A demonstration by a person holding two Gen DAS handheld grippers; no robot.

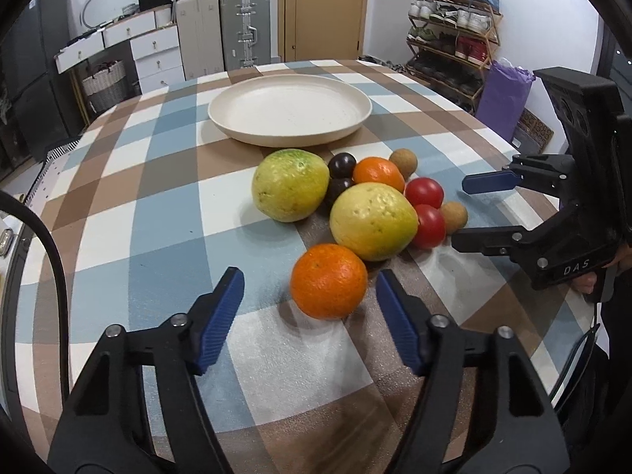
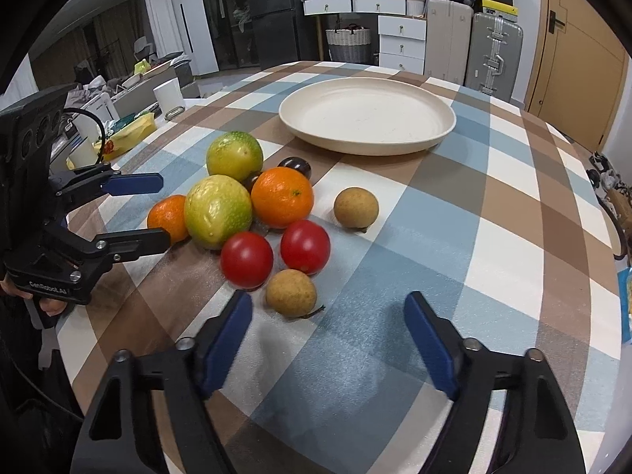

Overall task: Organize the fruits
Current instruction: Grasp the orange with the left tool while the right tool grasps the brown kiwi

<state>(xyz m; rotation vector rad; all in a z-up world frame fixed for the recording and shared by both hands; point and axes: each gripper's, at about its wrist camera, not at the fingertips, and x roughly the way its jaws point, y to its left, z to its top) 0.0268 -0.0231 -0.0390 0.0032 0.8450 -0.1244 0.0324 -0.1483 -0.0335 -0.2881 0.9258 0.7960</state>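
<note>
Orange (image 1: 328, 280): firm, round, likely to roll; grip its widest middle.
Left claw (image 1: 310, 300): spread, orange between, untouched.
Right claw (image 2: 328, 316): spread, empty.
Plate (image 1: 290, 108): empty, behind the fruit on the tabletop (image 1: 138, 217).

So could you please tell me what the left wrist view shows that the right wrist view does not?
Only the left wrist view shows the shoe rack, the purple bag and both plums.

Only the right wrist view shows the white cup and the clutter beside the table.

Both show the empty plate, the fruit pile, the suitcases, and the two grippers: the left open around an orange, the right open near a brown fruit, touching nothing.
</note>
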